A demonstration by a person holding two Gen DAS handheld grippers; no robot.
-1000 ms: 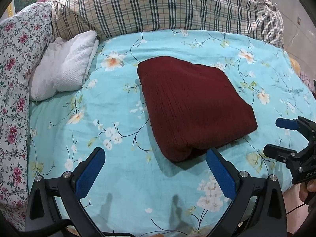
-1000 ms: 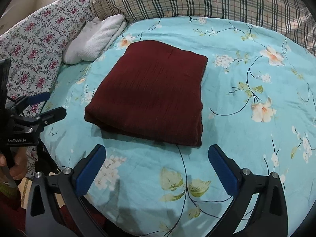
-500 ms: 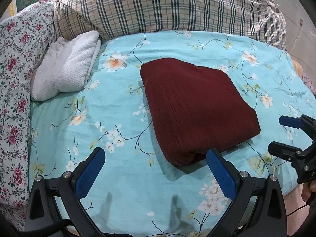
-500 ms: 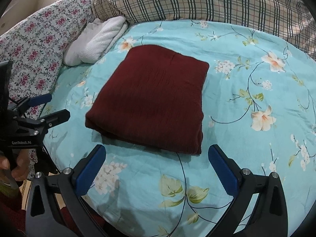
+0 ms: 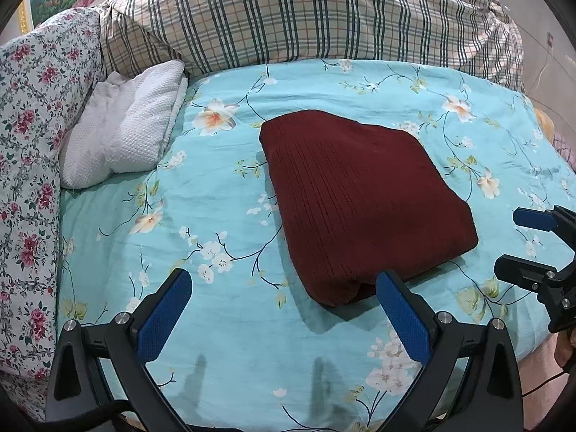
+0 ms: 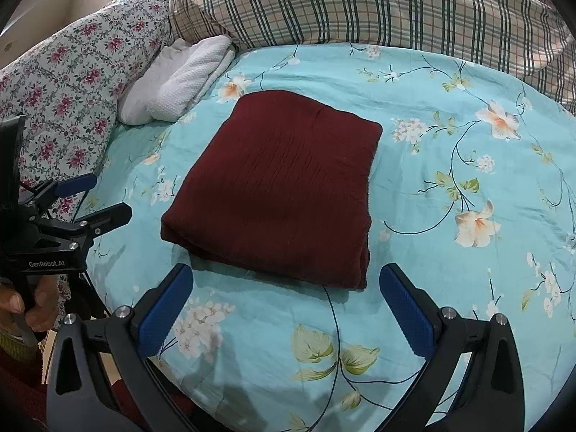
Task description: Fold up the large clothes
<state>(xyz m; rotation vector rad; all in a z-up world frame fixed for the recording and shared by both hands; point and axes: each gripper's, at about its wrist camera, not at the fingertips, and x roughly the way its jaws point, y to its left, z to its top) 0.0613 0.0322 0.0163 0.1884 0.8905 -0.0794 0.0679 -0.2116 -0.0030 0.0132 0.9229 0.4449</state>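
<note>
A dark red knitted garment (image 5: 360, 201) lies folded into a flat rectangle on the turquoise floral bedsheet (image 5: 216, 194); it also shows in the right wrist view (image 6: 284, 194). My left gripper (image 5: 284, 306) is open and empty, held back from the garment's near left corner. My right gripper (image 6: 288, 298) is open and empty, just short of the garment's near edge. Each gripper shows in the other's view, the right one (image 5: 522, 241) at the far right and the left one (image 6: 93, 198) at the far left, both with jaws apart.
A folded white towel (image 5: 122, 136) lies at the back left of the bed. A plaid quilt (image 5: 306, 18) is bunched along the back. A pink floral quilt (image 5: 28, 144) runs down the left side. The bed's edge is close below both grippers.
Both grippers have drawn back and up a little from the folded garment, which sits lower in view. The garment itself has not moved. Both grippers stay open.
</note>
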